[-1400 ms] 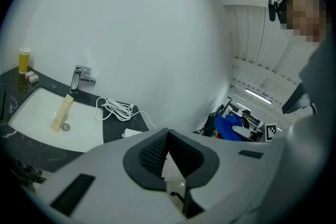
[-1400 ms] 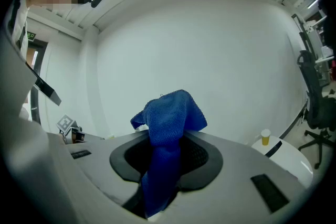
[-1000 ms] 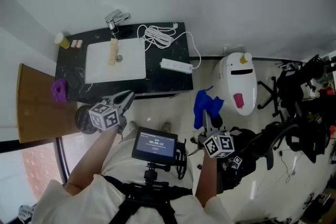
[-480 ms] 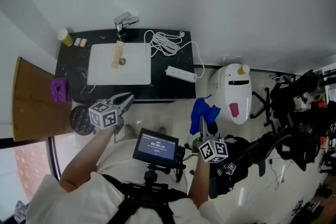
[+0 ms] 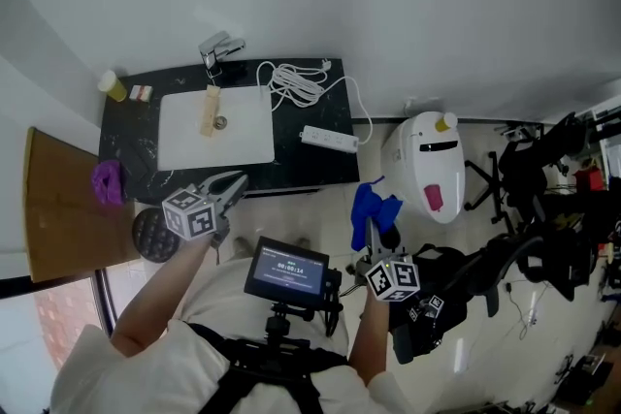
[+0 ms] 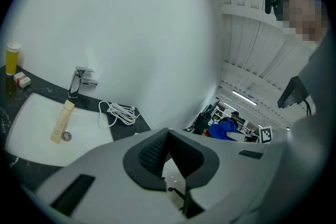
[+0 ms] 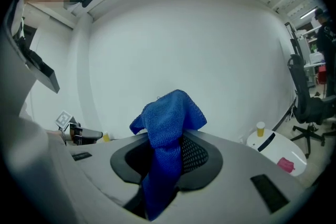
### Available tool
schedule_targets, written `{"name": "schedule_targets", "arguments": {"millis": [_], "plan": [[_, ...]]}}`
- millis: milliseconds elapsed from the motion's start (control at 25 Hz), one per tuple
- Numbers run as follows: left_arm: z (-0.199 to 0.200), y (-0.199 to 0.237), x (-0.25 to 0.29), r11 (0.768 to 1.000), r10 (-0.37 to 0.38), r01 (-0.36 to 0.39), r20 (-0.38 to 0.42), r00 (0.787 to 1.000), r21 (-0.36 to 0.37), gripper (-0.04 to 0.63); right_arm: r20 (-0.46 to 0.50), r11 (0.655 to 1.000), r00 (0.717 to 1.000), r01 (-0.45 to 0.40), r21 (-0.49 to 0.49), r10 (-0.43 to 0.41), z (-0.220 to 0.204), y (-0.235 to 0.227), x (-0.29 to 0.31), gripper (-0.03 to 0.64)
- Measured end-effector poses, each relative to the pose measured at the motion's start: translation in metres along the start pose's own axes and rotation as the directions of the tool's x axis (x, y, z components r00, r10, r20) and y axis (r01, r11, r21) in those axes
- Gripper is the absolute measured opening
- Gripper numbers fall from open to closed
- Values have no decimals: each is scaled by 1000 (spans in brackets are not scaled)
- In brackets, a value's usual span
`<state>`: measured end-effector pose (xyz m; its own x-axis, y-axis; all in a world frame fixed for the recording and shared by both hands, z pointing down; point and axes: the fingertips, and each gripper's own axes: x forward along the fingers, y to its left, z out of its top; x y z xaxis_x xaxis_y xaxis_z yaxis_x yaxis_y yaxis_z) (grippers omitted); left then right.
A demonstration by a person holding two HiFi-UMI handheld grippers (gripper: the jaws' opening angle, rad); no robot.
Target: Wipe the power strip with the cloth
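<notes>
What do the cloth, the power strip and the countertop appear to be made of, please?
Cloth: blue knitted or microfibre fabric, matte, visible weave texture.
Power strip: likely white plastic, smooth.
Countertop: black stone or imitation, pale veining.

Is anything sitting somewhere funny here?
Yes. A power strip lies on the counter right beside the sink, its cord coiled behind it: an odd spot for something electric. A tube also lies inside the sink.
</notes>
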<state>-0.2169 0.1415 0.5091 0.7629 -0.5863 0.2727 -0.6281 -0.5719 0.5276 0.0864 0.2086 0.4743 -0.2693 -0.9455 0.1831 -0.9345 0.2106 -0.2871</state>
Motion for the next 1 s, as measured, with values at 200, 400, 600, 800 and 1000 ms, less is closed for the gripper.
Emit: {"name": "schedule_targets", "arguments": {"millis": [200,400,600,800,1000], "plan": [[0,-7,11,1000,-4,4,-14,1000,4,9,29,999,999,-33,-27,34,7,1,-4,98],[-1,-14,21,1000,-10,10,-22,1000,6,9,41,999,999,-25,-21,26,10,-10,-6,98],[-3,-19,27,1000,-4,5,-32,999,6,9,34,1000,999,-24,-18,24,8,-19,-9,98],[-11,-18,29,1000,8,-8,-45,999,-2,9,28,1000,999,-19,-9,19,4,-25,-11,98],[-18,-23,31,1000,11,-12,-48,999,-6,9,25,999,999,-33,-15,33,3,-28,-15,98]]}}
